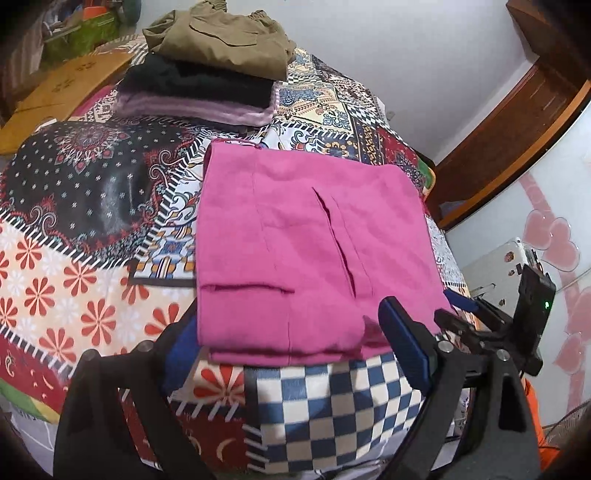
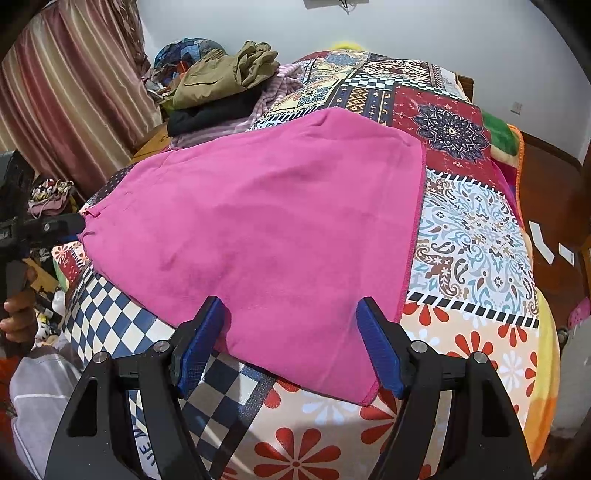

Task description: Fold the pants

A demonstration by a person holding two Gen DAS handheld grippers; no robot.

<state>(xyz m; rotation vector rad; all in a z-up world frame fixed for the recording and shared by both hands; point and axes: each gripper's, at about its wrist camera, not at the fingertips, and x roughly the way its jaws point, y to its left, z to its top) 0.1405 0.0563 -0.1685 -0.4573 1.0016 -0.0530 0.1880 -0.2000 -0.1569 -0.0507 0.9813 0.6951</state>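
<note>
A home bedroom: a patchwork bedspread covered the bed, with striped curtains and stacked clothes.

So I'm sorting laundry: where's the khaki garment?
Far end of the bed, left side: khaki garment tops the folded pile, on black clothes, beyond the pink pants.

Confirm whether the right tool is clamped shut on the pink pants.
No: the right tool stands open, its blue fingers spread apart over the near edge of the pink pants.
</note>
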